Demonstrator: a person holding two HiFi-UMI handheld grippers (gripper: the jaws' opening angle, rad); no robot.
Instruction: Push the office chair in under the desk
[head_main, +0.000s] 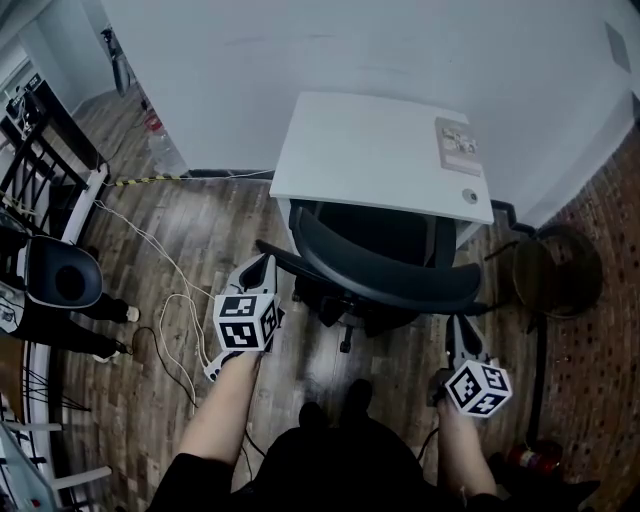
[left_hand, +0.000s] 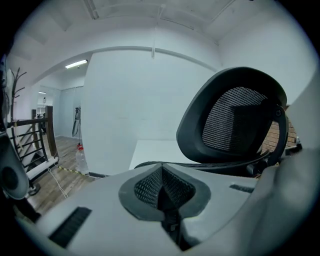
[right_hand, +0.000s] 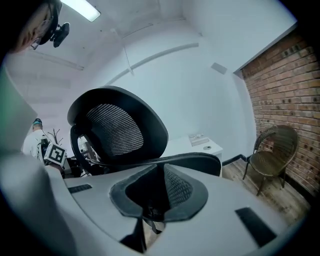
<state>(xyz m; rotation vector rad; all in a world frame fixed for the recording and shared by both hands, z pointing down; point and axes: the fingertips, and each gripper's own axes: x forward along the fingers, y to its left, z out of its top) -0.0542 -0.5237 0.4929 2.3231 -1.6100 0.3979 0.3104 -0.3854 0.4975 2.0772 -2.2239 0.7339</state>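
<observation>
The chair (head_main: 385, 275) sits partly under the desk (head_main: 370, 150). The left gripper (head_main: 263, 262) is closed and empty; the right gripper (head_main: 462, 325) is barely parted, also empty. Uneven pushing could swivel the chair, knocking its arm against the desk.

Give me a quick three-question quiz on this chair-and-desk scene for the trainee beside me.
1. True or false: the black mesh office chair faces the white rectangular desk, with its backrest on the side away from the desk.
2. What stands to the right of the desk? A) a brown wicker chair B) a blue bin C) a ladder
3. Are the jaws of the left claw together or apart?
Key: 1 true; 2 A; 3 together, with nothing between them.
</observation>
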